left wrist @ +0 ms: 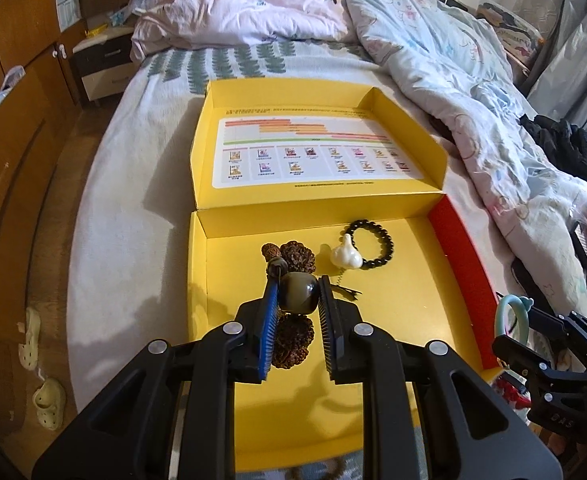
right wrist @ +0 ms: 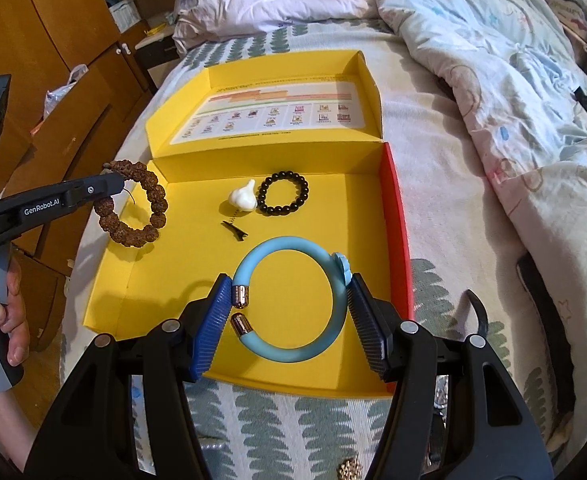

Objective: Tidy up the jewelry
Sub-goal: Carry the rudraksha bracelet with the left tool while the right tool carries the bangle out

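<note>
The open yellow cardboard box (right wrist: pixel 125 292) lies on the bed (right wrist: pixel 445 184), lid folded back, serving as the tray into which the jewelry is being gathered.

The left tool (left wrist: pixel 296 294) is pinched on a bracelet of large knobbly brown seed beads (right wrist: pixel 133 204), gripping it by its single smooth dark olive bead (left wrist: pixel 296 294); the rest of the loop dangles below the fingers. Holding that one rounded bead probably gives the ribbed pads a firmer purchase than the rough seeds would. In the right wrist view this bracelet hangs over the box's left wall, at about 9 o'clock from the box floor's middle.

The right tool (right wrist: pixel 289 312) spans a pale blue smooth tube bangle (right wrist: pixel 335 300) with two rose-gold end caps and a small blue flower charm; its pads sit against the bangle's outer sides at 9 and 3 o'clock, so the ring is held across its width, above the box's near half.

Already on the box floor, towards 12 o'clock, rest a bracelet of small glossy black beads (right wrist: pixel 283 194), touching a white garlic-shaped ornament (right wrist: pixel 243 198), with a thin dark hair clip (right wrist: pixel 233 232) just beside them.
</note>
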A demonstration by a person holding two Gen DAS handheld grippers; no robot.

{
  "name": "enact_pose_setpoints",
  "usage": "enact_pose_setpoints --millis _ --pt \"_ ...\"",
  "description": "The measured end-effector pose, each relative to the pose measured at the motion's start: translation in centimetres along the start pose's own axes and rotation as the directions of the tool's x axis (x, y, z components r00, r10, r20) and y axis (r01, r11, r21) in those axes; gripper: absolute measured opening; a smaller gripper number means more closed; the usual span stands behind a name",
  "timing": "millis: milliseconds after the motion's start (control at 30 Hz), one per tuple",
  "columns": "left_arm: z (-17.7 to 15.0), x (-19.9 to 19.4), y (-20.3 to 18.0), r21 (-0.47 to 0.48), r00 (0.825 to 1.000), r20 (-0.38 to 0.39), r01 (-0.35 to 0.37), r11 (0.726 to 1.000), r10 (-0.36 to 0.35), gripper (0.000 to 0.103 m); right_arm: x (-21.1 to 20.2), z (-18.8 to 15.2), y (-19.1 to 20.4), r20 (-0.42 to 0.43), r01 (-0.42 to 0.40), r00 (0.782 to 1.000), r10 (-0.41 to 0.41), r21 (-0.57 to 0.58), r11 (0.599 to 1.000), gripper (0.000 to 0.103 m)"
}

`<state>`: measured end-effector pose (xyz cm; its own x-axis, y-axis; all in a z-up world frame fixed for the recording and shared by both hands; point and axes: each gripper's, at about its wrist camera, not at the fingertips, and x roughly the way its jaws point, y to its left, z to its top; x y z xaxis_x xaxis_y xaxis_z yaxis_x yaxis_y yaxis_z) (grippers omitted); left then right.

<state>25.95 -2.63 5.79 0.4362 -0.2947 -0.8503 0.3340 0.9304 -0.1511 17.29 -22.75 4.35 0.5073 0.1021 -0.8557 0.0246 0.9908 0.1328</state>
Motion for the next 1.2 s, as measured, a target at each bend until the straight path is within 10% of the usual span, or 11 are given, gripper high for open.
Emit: enact_pose_setpoints --millis 733,1200 --pt "-9.2 -12.1 -4.5 0.049 0.996 0.089 0.012 0.999 -0.016 0.020 -8.4 -10.6 -3.6 0.063 -0.041 0.997 0.038 0.033 0.999 0.060" --pt "-16.7 -12.4 -10.9 0.113 0.993 0.072 0.089 0.990 -0.098 0.020 -7.8 -15.6 -3.6 0.025 -0.044 0.999 0.043 0.027 0.999 0.060"
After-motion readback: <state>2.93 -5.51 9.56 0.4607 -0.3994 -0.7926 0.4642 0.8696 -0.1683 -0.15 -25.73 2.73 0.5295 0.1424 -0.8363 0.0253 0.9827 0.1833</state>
